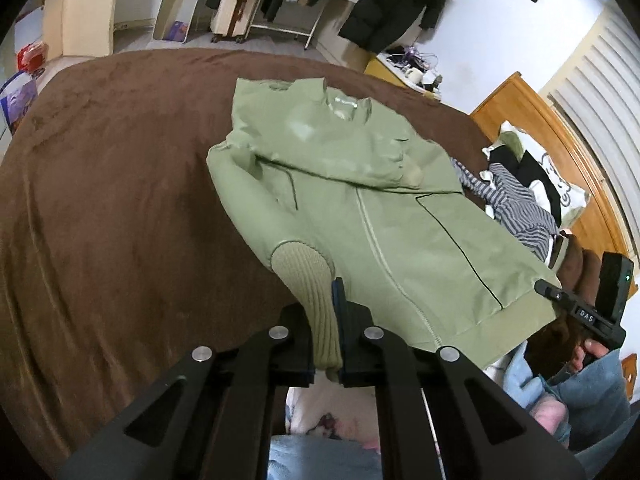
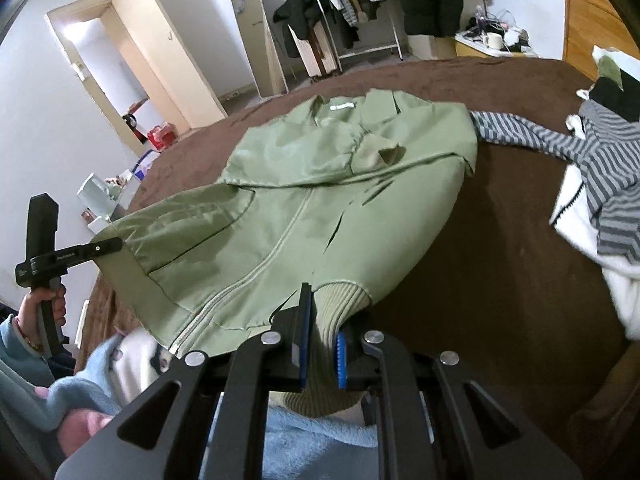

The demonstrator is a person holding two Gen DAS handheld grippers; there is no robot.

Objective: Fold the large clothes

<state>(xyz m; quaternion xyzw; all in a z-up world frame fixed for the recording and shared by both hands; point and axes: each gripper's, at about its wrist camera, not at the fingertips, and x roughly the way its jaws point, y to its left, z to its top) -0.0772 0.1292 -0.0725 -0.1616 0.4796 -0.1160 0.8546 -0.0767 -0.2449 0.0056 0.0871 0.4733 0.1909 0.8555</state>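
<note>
A light green zip-up jacket [image 1: 360,208] lies front up on the brown bedspread [image 1: 120,200], collar at the far end, upper part folded over. My left gripper [image 1: 326,320] is shut on the jacket's ribbed cuff [image 1: 312,280] at the near left. My right gripper [image 2: 320,340] is shut on the other ribbed cuff [image 2: 340,300] at the jacket's near right; the jacket [image 2: 320,184] spreads away from it. Each gripper shows from the side in the other's view: the right gripper's body [image 1: 580,308], the left gripper's body [image 2: 60,256].
A pile of striped and black-and-white clothes [image 1: 520,200] lies right of the jacket, also in the right wrist view [image 2: 592,168]. A wooden headboard [image 1: 540,120] is beyond. A clothes rack with dark coats [image 2: 360,0] stands past the bed. The person's blue fleece [image 2: 312,440] is below.
</note>
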